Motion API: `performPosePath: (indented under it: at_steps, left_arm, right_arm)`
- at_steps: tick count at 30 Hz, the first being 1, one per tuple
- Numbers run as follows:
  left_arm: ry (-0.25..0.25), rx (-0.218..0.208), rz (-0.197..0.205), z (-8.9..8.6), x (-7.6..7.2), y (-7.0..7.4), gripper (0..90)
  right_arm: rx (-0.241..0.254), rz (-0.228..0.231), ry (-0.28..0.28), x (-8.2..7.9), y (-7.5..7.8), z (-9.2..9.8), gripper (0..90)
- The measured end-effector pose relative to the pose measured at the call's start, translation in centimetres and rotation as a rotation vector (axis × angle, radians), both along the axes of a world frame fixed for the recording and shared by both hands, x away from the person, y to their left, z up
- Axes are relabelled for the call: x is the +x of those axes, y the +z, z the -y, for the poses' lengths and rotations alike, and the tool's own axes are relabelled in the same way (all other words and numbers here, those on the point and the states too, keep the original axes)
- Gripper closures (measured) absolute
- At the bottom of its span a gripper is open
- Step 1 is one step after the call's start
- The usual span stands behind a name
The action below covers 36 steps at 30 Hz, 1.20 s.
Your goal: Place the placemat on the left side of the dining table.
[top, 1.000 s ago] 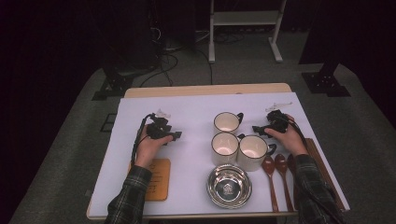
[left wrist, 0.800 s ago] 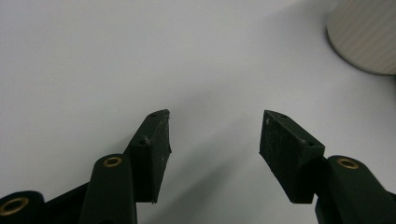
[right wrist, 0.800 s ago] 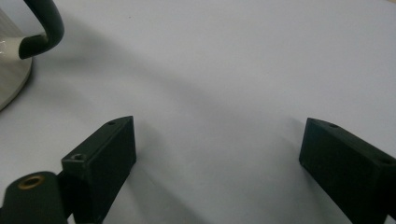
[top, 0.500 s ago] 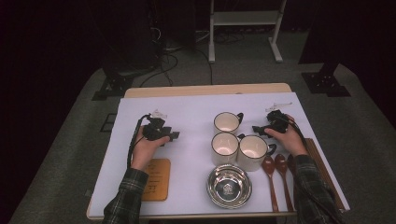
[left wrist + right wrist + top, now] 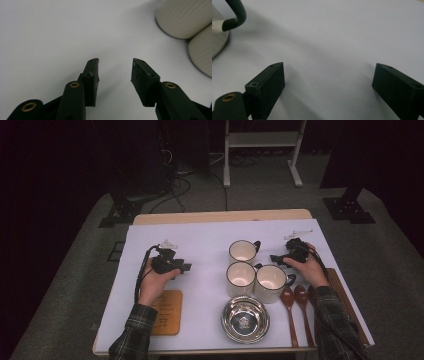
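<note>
While both grippers rest low on the white table cover (image 5: pixel 200 240), neither has hold of anything. The left gripper (image 5: pixel 184 267) has just been closing its jaws; they stand partly apart in the left gripper view, with bare cover between them. The right gripper (image 5: pixel 276 259) has its jaws spread wide, nothing between them, just beside the three cream mugs (image 5: pixel 241 273) clustered right of centre. The nearest of these, the front right mug (image 5: pixel 270 281), touches its neighbour and turns its dark handle (image 5: pixel 291 280) toward the right hand. These mugs look rigid and glazed, likely ceramic or enamel, so probably slick, moderately heavy and liable to chip if knocked together; the handle or the rim wall seems the surest grip. Open cover lies between the left gripper and the mugs, and behind them toward the far edge. Nearer the person, the steel bowl (image 5: pixel 245 318) and wooden spoons (image 5: pixel 295 307) crowd the path, and the cork mat (image 5: pixel 166 310) lies under the left forearm
</note>
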<state>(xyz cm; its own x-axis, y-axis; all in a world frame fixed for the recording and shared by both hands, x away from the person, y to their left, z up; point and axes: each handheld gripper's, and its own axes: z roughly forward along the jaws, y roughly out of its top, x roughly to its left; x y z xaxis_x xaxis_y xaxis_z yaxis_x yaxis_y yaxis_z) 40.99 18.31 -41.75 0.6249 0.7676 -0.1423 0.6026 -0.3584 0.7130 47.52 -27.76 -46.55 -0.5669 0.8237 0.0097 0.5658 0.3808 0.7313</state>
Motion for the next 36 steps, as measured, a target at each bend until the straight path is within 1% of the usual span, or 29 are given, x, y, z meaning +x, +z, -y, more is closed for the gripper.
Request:
performPosePath:
  at_steps: [2, 7, 10, 15, 18, 20, 21, 23, 27, 28, 29, 32, 36]
  left_arm:
    - [-0.004, 0.004, 0.003, -0.2, -0.3, 0.1, 60.3]
    - [0.004, -0.004, 0.0, -0.6, -1.1, 0.2, 63.5]
    - [0.012, -0.011, -0.007, -1.0, -1.6, 0.3, 65.4]
    - [0.012, -0.021, -0.014, -1.5, -1.9, 0.4, 68.3]
    - [0.012, -0.038, -0.004, -1.7, -2.1, 0.5, 69.1]
    - [0.011, -0.039, 0.0, -1.7, -2.3, 0.6, 69.5]
    - [0.006, -0.037, 0.002, -1.7, -2.4, 0.6, 71.6]
    - [0.001, -0.035, -0.001, -1.7, -2.5, 0.5, 72.6]
    - [0.003, -0.032, 0.0, -1.7, -2.8, 0.5, 75.2]
    - [0.01, -0.034, 0.001, -1.7, -2.9, 0.6, 75.3]
    - [0.01, -0.037, -0.006, -1.8, -2.9, 0.6, 75.7]
    - [0.017, -0.036, -0.002, -2.0, -3.2, 0.7, 78.7]
    - [0.023, -0.041, -0.018, -2.4, -3.5, 0.9, 84.8]
  right_arm:
    - [-0.001, 0.001, -0.001, 0.0, 0.0, 0.0, 9.6]
    - [-0.007, 0.013, 0.003, -0.1, 0.0, -0.1, 9.9]
    - [-0.007, 0.012, 0.003, -0.1, 0.0, -0.1, 9.9]
    - [-0.004, 0.005, 0.001, -0.1, 0.0, 0.0, 9.9]
    - [-0.002, 0.004, 0.001, -0.1, 0.0, 0.0, 9.9]
    - [-0.003, 0.004, 0.001, -0.1, 0.0, 0.0, 9.9]
    - [-0.003, 0.003, 0.001, -0.1, 0.0, 0.0, 9.9]
    - [-0.003, 0.003, 0.001, -0.1, 0.0, 0.0, 9.9]
    - [-0.002, 0.003, 0.002, -0.1, 0.0, 0.0, 9.9]
    - [-0.002, 0.003, 0.002, -0.1, 0.0, 0.0, 9.9]
    - [-0.002, 0.003, 0.002, -0.1, 0.0, 0.0, 9.9]
    - [-0.002, 0.003, 0.002, -0.1, 0.0, 0.0, 9.9]
    - [-0.002, 0.003, 0.002, -0.1, 0.0, 0.0, 9.9]
